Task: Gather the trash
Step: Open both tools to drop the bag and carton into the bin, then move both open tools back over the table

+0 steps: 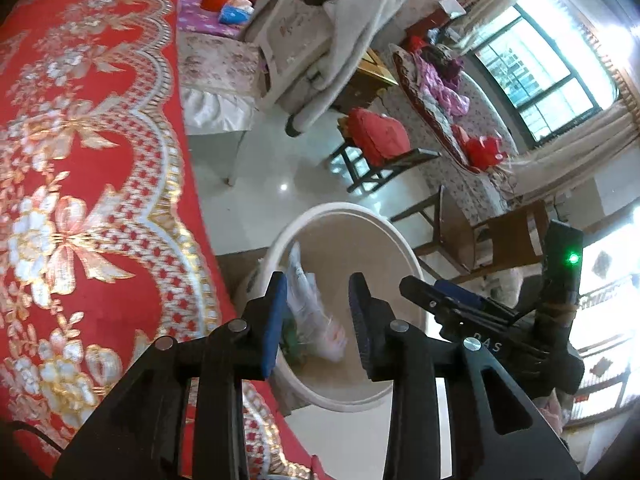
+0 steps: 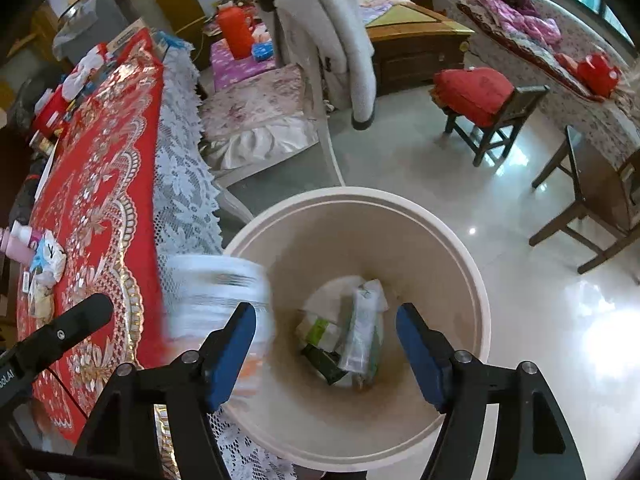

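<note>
A cream round bin (image 2: 472,264) stands on the floor beside the table, and several packets and wrappers (image 2: 352,332) lie at its bottom. My right gripper (image 2: 326,312) hangs open over the bin's mouth. A blurred white item (image 2: 216,300) is in mid-air just outside its left finger, above the bin's left rim. In the left wrist view my left gripper (image 1: 318,284) is open over the same bin (image 1: 400,236). A blurred clear plastic wrapper (image 1: 316,312) shows in the gap between the pads, and neither pad presses on it.
The table with the red and gold cloth (image 2: 100,200) and its lace edge borders the bin on the left. Crumpled wrappers (image 2: 48,264) and a pink bottle (image 2: 20,240) lie on it. Wooden stools (image 2: 496,120) and a chair stand on the glossy floor beyond.
</note>
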{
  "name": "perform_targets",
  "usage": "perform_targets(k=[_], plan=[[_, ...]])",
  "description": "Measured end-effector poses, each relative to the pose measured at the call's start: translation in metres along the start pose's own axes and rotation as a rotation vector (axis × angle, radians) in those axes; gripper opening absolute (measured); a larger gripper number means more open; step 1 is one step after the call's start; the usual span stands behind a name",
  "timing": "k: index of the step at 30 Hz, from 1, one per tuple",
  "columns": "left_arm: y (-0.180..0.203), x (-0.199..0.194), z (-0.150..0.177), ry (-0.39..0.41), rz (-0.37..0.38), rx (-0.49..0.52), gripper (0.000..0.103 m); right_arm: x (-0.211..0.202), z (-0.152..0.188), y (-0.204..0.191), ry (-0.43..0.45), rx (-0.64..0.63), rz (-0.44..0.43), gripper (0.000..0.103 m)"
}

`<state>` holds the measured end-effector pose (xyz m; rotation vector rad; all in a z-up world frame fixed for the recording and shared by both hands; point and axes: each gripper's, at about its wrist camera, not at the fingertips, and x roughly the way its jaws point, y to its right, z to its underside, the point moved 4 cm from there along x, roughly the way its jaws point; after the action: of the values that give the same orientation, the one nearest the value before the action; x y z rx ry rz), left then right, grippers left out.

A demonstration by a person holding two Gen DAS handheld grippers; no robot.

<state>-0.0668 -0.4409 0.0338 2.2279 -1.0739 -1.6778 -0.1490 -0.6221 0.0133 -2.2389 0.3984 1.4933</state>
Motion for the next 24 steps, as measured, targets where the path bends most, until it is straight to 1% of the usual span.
perform_targets(k=[6,10,14,15,16,18,20,21,24], plan=[[-0.031,-0.032,0.003,0.084,-0.111,-0.043,0.03,-0.001,-0.008,-0.046,0.026,-0.107,-0.051,0.07],[-0.063,-0.06,0.009,0.137,-0.207,-0.089,0.03,0.001,-0.008,-0.091,0.035,-0.193,-0.1,0.07],[-0.097,-0.095,0.022,0.186,-0.362,-0.108,0.03,0.004,-0.002,-0.14,0.039,-0.274,-0.153,0.07],[-0.104,-0.101,0.026,0.19,-0.375,-0.111,0.03,0.005,0.0,-0.157,0.038,-0.299,-0.171,0.07],[-0.113,-0.111,0.031,0.2,-0.411,-0.121,0.03,0.005,0.003,-0.167,0.038,-0.315,-0.182,0.07],[-0.138,-0.129,0.041,0.189,-0.509,-0.159,0.03,0.007,0.011,-0.193,0.033,-0.351,-0.211,0.07],[-0.158,-0.143,0.053,0.169,-0.587,-0.188,0.03,0.012,0.022,-0.225,0.019,-0.389,-0.241,0.07],[-0.169,-0.151,0.059,0.173,-0.604,-0.202,0.03,0.014,0.025,-0.236,0.012,-0.4,-0.251,0.07],[-0.205,-0.181,0.079,0.201,-0.588,-0.274,0.03,0.021,0.042,-0.277,-0.007,-0.45,-0.275,0.07]])
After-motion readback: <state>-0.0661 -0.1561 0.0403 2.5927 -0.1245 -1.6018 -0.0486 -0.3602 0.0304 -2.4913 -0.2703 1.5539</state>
